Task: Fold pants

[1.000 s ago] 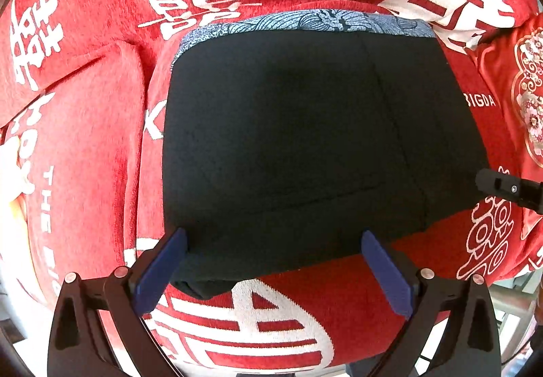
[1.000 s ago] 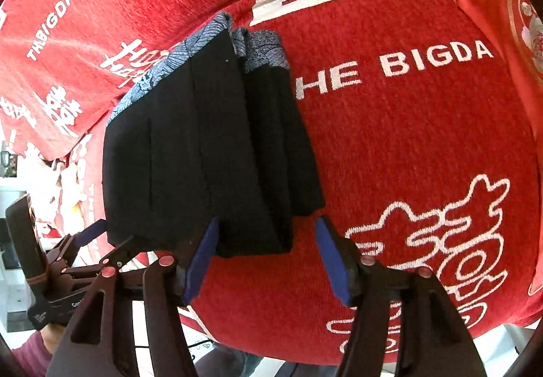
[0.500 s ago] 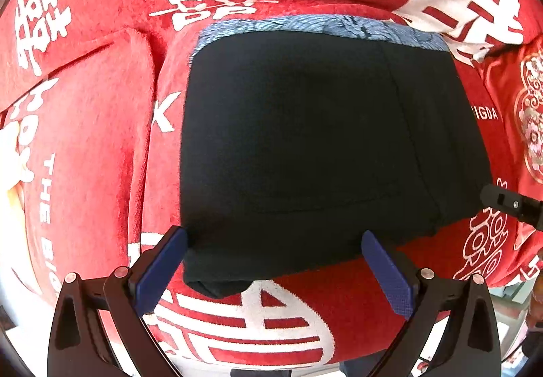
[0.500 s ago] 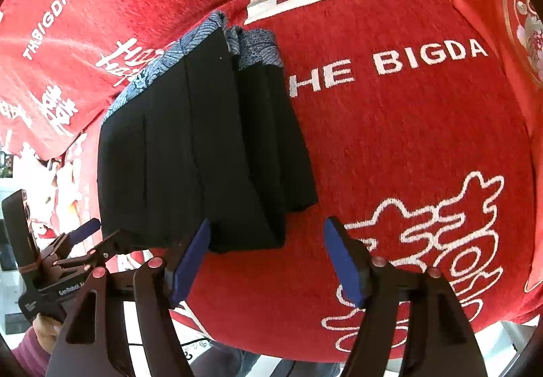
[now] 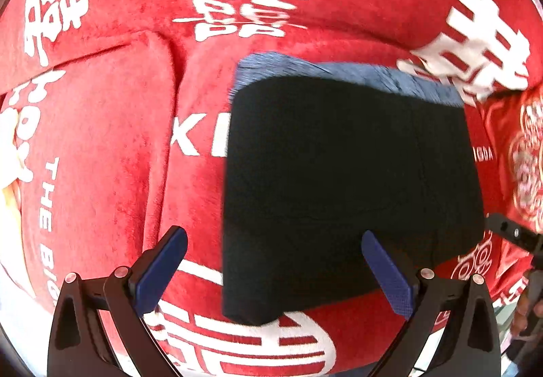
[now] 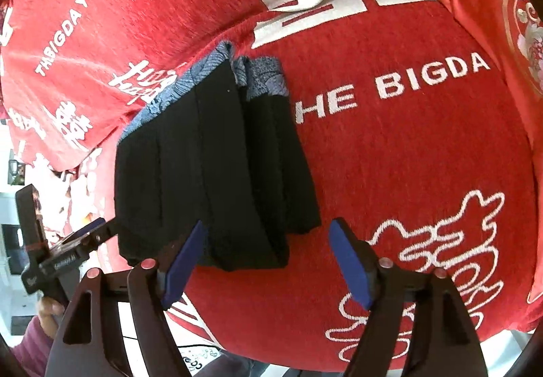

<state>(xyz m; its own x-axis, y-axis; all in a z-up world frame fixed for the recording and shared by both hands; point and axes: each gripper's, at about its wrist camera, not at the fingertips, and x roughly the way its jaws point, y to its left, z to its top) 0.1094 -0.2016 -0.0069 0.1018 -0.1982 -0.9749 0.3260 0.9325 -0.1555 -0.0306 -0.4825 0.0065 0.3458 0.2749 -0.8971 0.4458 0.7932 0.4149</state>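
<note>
Folded pants [image 5: 353, 186] lie as a compact black rectangle on a red cover [image 5: 101, 146] printed with white characters and lettering. A blue patterned waistband [image 5: 342, 74] runs along the far edge of the bundle, away from the jaws.

Left gripper [image 5: 275, 270]: jaws spread wide, holding nothing. The near edge of the pants lies between the 2 blue pads and just ahead of them; the near corner of the bundle reaches down toward the gap. The left pad [image 5: 159, 270] sits over bare red cover, beside the bundle's left edge; the right pad [image 5: 387, 275] overlaps the black fabric in the picture, though contact cannot be told. Part of the right gripper shows at the far right edge of this view, beside the bundle's right corner.

Right gripper [image 6: 268, 263]: jaws spread wide, holding nothing. In its view the pants [image 6: 210, 169] lie ahead of and around the left pad [image 6: 183, 263], showing 2 stacked folds with the waistband [image 6: 217, 71] at the far end. The right pad [image 6: 349, 270] is over bare red cover [image 6: 407, 156], apart from the fabric. The left gripper [image 6: 91, 231] appears at this view's left edge, its tip at the bundle's near corner.
</note>
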